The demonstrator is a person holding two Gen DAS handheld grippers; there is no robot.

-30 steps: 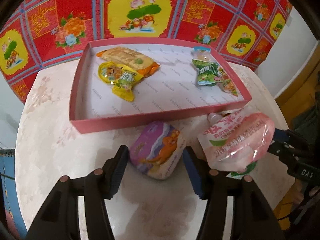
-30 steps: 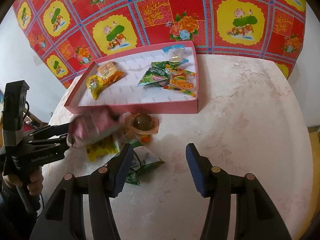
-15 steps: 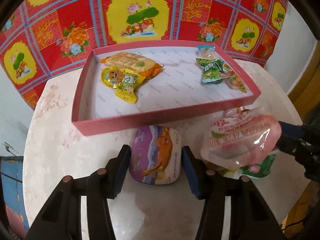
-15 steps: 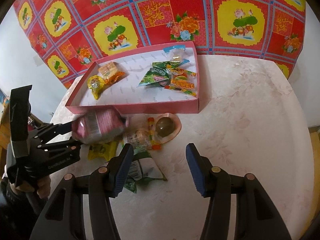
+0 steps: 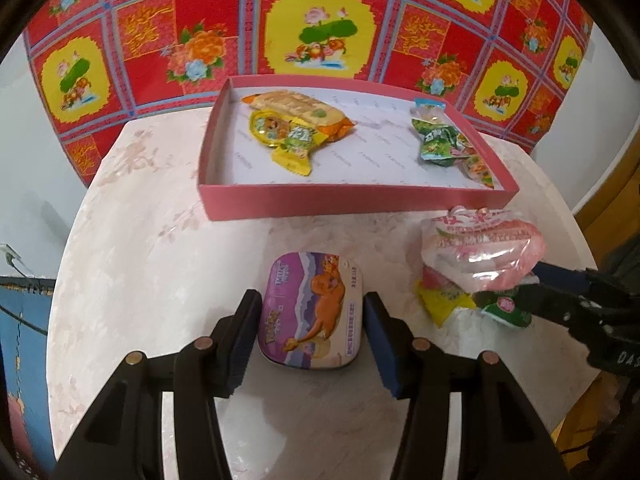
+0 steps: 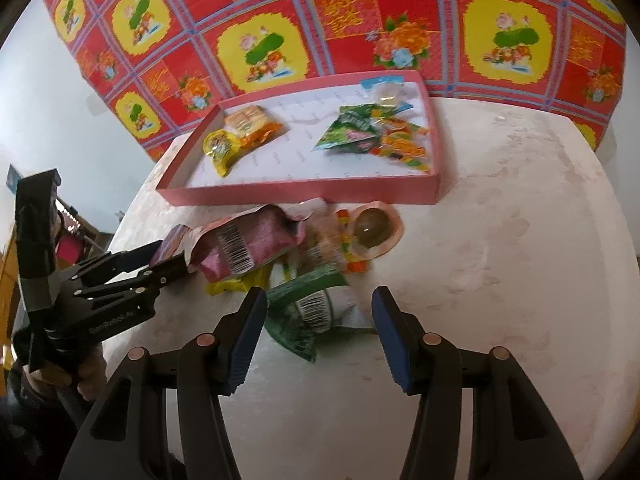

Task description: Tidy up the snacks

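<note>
A purple tin with an orange cartoon animal lies on the table in front of the pink tray. My left gripper is shut on it, a pad against each long side. To the right is a heap of snacks. On top lies a pink pouch, with a yellow packet under it. My right gripper stands open over a green packet in this heap, its pads clear of it. A round jelly cup lies by the tray wall.
Inside the tray, yellow and orange snacks lie at the left and green packets at the right. The round marble-look table ends close on every side. A red flowered cloth hangs behind. A hand grips the left gripper's handle.
My left fingers closed in on the purple tin, which turned from tilted to straight between them. In the right wrist view the jelly cup and pink pouch shifted right along the tray.
</note>
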